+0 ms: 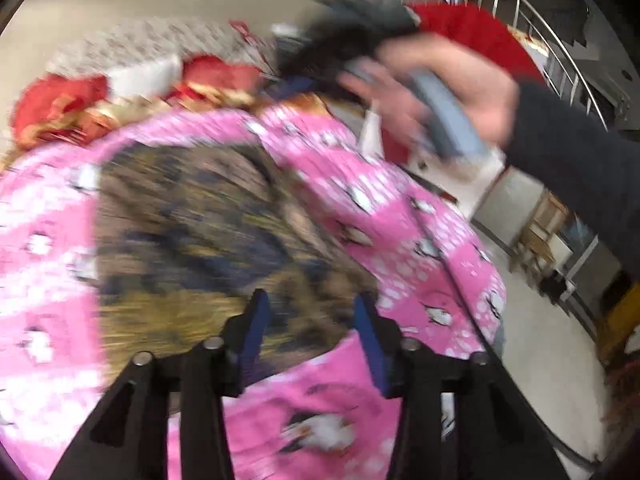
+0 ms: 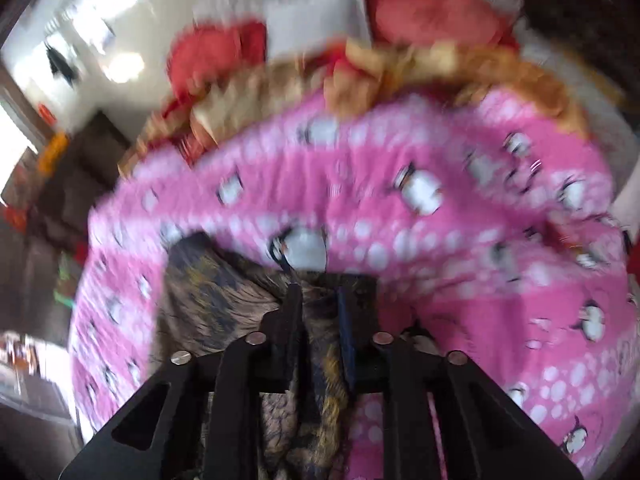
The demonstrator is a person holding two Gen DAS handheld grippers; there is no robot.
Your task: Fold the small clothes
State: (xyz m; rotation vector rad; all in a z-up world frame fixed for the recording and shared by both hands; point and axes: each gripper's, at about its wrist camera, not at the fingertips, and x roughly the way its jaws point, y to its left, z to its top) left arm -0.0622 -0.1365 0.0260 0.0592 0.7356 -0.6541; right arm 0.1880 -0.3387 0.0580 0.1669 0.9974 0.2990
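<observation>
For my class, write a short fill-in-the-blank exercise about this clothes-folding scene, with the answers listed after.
1. The brown patterned garment lies on a bedcover whose main colour is ____.
2. The animals printed on the bedcover are ____.
3. In the left wrist view, the left gripper has its jaws ____, nothing pinched.
4. The cushions behind the bedcover are ____.

Answers: pink; penguins; open; red
</observation>
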